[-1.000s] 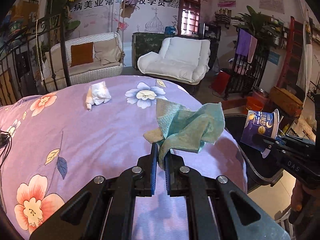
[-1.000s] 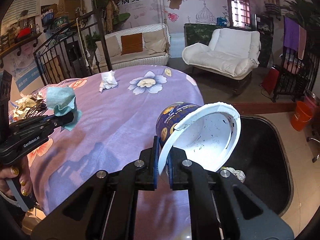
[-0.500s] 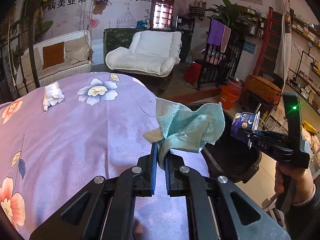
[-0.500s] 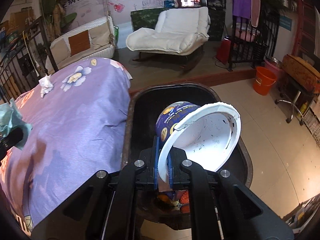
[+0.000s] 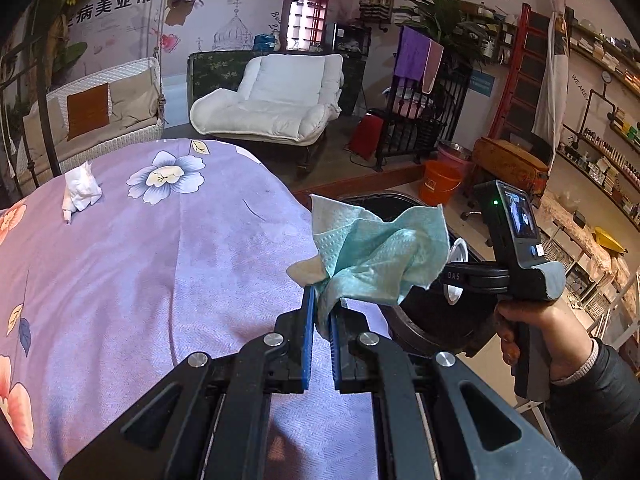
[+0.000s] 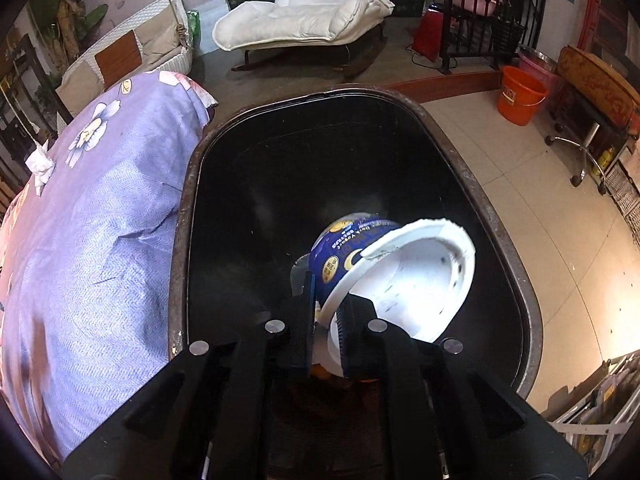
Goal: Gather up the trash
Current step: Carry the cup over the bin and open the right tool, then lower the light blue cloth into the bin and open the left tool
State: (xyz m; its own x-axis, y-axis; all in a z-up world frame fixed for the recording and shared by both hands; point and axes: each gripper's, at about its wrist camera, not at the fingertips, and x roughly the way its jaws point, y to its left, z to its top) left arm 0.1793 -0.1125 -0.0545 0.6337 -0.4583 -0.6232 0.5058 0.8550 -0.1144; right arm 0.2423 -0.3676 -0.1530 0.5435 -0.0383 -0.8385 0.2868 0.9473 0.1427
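Note:
My left gripper (image 5: 322, 300) is shut on a crumpled teal cloth (image 5: 380, 256), held above the edge of the purple flowered bedspread (image 5: 160, 264). My right gripper (image 6: 326, 300) points down into the black trash bin (image 6: 500, 220). Its jaws are opening, with the rim of a blue and white yogurt cup (image 6: 400, 280) still between the pads and the cup tipped to the right. A hand (image 5: 536, 328) holds that gripper over the bin (image 5: 420, 332), to the right of the cloth. A crumpled white tissue (image 5: 80, 192) lies far back on the bedspread.
The bin stands on the tiled floor against the bed's right side. An orange bucket (image 6: 520, 96), a wheeled stool (image 6: 580, 148) and a white rocking lounger (image 6: 304, 20) are beyond it. Shelves line the right wall.
My right gripper swung from over the bed to above the bin and tilted down; the cup now leans in slightly wider jaws. My left gripper carried the cloth right, toward the bin.

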